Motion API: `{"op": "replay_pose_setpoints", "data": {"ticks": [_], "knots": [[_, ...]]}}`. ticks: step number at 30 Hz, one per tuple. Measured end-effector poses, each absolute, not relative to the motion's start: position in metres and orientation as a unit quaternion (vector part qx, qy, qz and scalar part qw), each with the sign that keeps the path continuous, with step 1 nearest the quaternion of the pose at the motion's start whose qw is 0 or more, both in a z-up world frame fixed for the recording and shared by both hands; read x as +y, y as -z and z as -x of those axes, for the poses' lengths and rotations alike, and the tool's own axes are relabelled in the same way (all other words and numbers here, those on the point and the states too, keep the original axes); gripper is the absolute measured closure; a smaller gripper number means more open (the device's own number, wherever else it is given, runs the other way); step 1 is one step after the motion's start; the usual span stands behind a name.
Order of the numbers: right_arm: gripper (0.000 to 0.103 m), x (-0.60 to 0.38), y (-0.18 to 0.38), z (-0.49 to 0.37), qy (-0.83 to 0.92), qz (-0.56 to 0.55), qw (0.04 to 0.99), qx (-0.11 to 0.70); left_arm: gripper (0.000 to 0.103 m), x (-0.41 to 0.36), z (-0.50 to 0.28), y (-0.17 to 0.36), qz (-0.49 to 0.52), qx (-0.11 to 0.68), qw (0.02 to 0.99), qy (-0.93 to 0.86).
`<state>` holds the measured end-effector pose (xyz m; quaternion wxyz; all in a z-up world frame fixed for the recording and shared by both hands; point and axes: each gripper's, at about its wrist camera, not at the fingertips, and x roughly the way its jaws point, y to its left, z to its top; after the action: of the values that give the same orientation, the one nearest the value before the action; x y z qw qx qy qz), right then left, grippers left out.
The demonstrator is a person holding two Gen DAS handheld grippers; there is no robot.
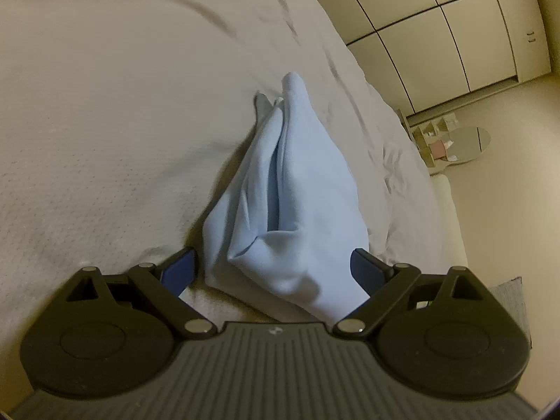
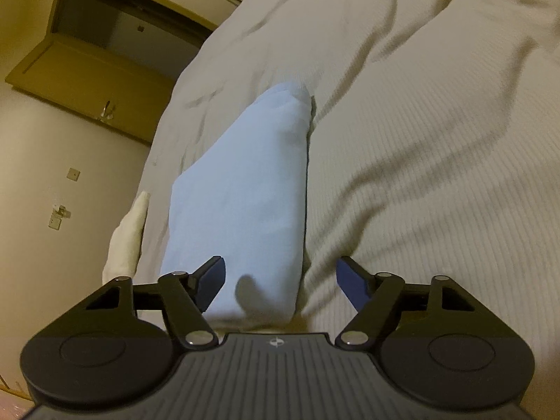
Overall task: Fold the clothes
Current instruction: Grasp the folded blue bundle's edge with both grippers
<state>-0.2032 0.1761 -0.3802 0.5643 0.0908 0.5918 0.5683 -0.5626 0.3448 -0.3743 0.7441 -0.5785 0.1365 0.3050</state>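
A light blue garment (image 1: 290, 189) lies bunched in long folds on the white bed cover (image 1: 105, 122). My left gripper (image 1: 274, 273) is open, and the near end of the garment sits between its blue pads without being pinched. In the right wrist view the same garment (image 2: 245, 189) shows as a flatter folded strip that runs away from me. My right gripper (image 2: 281, 283) is open around its near end. Its left pad is at the cloth's edge, and a gap of bed cover (image 2: 420, 140) shows before the right pad.
The bed's edge drops to the floor on the right of the left wrist view, with wardrobe doors (image 1: 437, 35) and a round mirror (image 1: 465, 143) beyond. In the right wrist view a white cloth roll (image 2: 126, 241) hangs at the bed's left edge, near a wooden door (image 2: 87, 70).
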Motion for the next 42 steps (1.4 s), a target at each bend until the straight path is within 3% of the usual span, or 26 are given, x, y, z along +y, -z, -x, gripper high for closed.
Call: {"op": "replay_pose_setpoints", "data": {"ticks": [9,17,22,28,30,32,35,42], "knots": [[0.032,0.213,0.397,0.187,-0.567,-0.132,0.532,0.616,0.013,0.350,0.549,0.381,0.586,0.121,0.744,-0.297],[0.034,0.251,0.412,0.176,-0.566,-0.147,0.525,0.618,0.022,0.332,0.548,0.399,0.625,0.052,0.714,-0.312],[0.044,0.271,0.424,0.169,-0.566,-0.160,0.511,0.627,0.029,0.347,0.535,0.406,0.637,0.043,0.701,-0.317],[0.044,0.303,0.433,0.164,-0.582,-0.148,0.494,0.629,0.031,0.363,0.522,0.407,0.638,0.037,0.703,-0.312],[0.044,0.314,0.435,0.164,-0.590,-0.140,0.490,0.627,0.042,0.370,0.518,0.407,0.634,0.047,0.706,-0.311],[0.054,0.323,0.434,0.166,-0.600,-0.123,0.490,0.620,0.063,0.378,0.515,0.405,0.633,0.063,0.708,-0.307],[0.067,0.327,0.432,0.167,-0.607,-0.112,0.494,0.612,0.072,0.390,0.511,0.403,0.636,0.083,0.709,-0.294],[0.076,0.321,0.393,0.180,-0.588,-0.132,0.500,0.622,0.077,0.402,0.522,0.360,0.648,0.110,0.691,-0.300]]}}
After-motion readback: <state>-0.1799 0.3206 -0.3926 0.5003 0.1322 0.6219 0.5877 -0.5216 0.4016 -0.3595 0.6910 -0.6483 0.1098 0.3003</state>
